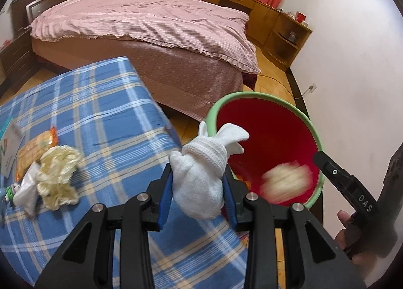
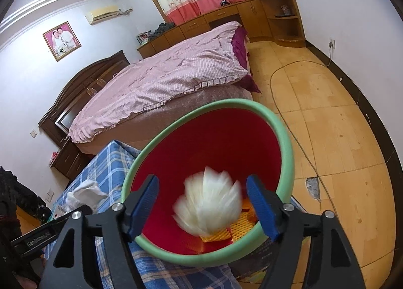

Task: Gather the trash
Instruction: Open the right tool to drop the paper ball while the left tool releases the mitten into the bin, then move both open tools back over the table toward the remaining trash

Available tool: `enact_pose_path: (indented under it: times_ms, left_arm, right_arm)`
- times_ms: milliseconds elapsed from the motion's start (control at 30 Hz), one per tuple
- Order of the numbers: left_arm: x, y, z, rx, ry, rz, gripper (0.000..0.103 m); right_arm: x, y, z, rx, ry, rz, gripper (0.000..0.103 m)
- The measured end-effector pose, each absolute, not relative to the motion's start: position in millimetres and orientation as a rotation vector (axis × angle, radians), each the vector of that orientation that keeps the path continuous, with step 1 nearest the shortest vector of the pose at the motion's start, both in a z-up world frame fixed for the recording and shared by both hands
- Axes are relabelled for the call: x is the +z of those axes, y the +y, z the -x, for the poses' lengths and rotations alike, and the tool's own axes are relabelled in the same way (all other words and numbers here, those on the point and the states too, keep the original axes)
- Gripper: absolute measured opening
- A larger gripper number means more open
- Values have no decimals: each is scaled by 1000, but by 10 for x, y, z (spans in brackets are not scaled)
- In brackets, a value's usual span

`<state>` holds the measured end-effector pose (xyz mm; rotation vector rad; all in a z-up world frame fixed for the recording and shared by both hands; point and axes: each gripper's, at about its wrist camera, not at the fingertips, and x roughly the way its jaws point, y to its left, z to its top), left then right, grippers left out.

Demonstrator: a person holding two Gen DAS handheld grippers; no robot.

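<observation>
A: What has the left claw (image 1: 199, 183) got?
B: Its 2 blue pads pinch a knotted white sock bundle (image 1: 201, 173), held over the edge of the blue plaid surface (image 1: 105, 117), right by the bin's rim.
A: And the right claw (image 2: 204, 203)?
B: Jaws wide, pads touching nothing. A blurred pale wad (image 2: 209, 205) hangs between them, inside the mouth of the red bin (image 2: 201, 137) with the green rim.
A: Anything left on the surface?
B: A crumpled cream wrapper (image 1: 59, 173) and an orange packet (image 1: 35, 148) beside it.
</observation>
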<state>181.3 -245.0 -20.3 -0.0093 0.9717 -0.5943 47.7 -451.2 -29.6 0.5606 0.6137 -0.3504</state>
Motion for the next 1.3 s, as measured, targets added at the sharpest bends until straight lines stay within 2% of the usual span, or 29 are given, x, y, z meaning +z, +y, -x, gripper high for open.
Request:
enact_pose_path:
  times_ms: [367,433,467,667,1300]
  left_arm:
    - [-224,-2896,-1794,-689,938,-54,37]
    - [-210,-2967,-1785,-696,933,-67,48]
    - [-204,-2992,-1780,-697,930,-71,49]
    - [-164,-3045,-1735,-708,916,-74,52]
    - [62,-2245,-1616,-561,881,18,52]
  right_arm:
    - [-212,-4653,-312,-386,568,-578,77]
    - [-212,-4683,-290,-393,565,-584,77]
    - [-215,-4706,-278,-397,564,-588,77]
    - [-215,-4744,-230,-406,561,-599,77]
    - [33,-4315,-206,-333,564,-552,78]
